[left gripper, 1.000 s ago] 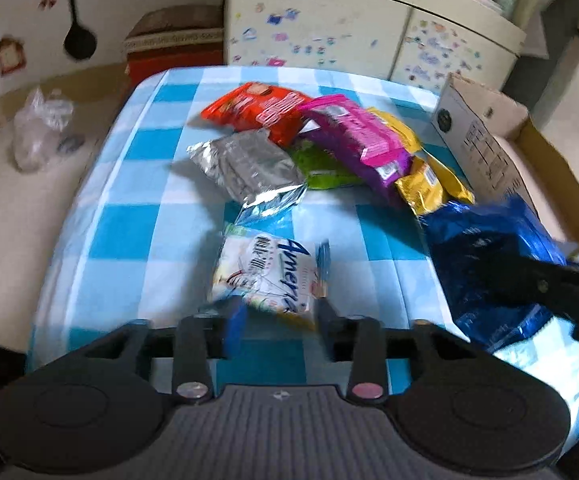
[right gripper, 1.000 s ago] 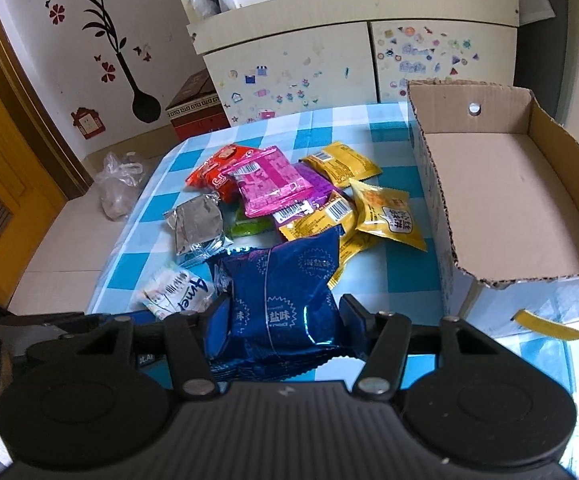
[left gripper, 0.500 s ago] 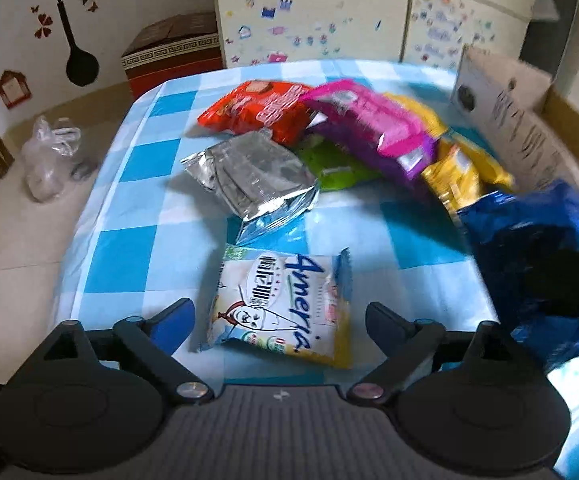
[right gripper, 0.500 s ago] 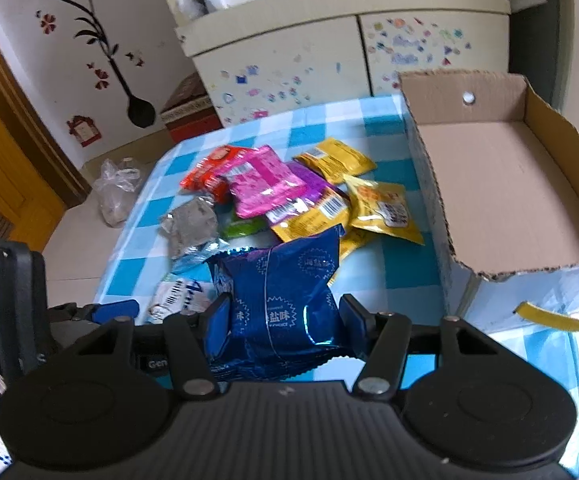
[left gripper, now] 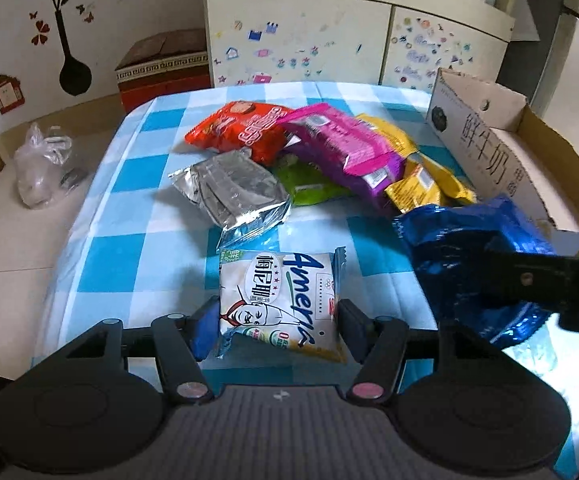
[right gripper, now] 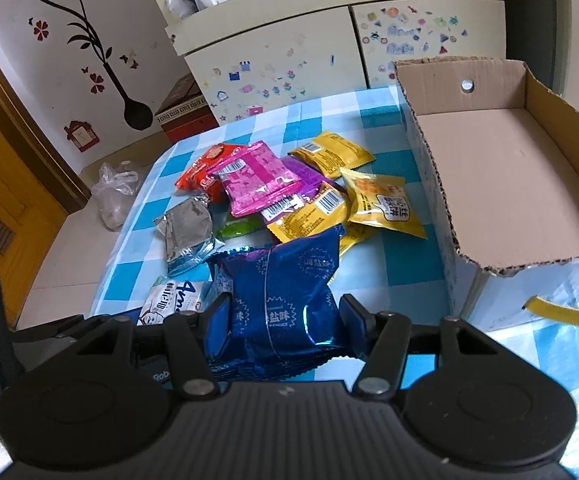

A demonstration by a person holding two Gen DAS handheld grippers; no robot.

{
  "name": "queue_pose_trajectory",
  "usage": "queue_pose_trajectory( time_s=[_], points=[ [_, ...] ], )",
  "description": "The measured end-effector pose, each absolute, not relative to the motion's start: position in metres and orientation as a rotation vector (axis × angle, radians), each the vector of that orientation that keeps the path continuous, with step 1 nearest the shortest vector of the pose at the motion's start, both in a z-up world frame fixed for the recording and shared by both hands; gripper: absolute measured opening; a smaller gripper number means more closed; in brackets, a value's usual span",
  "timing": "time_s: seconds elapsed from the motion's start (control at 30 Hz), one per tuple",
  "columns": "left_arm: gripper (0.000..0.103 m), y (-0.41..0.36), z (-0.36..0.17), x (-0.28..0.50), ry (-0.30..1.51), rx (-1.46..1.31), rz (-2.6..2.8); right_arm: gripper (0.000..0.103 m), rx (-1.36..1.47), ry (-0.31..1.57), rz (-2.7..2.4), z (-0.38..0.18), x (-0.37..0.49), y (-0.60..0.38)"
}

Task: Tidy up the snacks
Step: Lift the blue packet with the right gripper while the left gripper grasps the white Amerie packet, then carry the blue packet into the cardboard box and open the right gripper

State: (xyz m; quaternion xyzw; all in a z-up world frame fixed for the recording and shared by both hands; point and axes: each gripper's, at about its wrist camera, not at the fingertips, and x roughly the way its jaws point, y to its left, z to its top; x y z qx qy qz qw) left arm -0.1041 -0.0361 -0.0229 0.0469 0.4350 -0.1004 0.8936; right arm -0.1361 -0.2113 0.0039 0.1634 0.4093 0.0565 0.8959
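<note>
Fingers of the left gripper (left gripper: 275, 322) have just closed on the white packet (left gripper: 279, 300); right gripper (right gripper: 279, 322) pinches the blue bag (right gripper: 285, 300).

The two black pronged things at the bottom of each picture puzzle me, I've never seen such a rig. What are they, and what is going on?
They are hand-held grippers, one in each of a person's hands, each with a camera looking along its jaws. The left gripper has just been closing on the white snack packet that lies between its jaws. The right gripper grips a blue snack bag. More packets, such as an orange packet and a silver packet, lie on the checked tablecloth. Beside them stands an empty cardboard box.
</note>
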Motion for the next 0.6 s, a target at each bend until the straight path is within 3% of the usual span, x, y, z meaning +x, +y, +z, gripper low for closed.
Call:
queue_pose_trajectory(
  time_s=[0.6],
  points=[
    [0.067,-0.059,0.029,-0.116,0.812,0.097,-0.223,0.057,0.407,0.682,0.129,0.039,-0.150,-0.238]
  ],
)
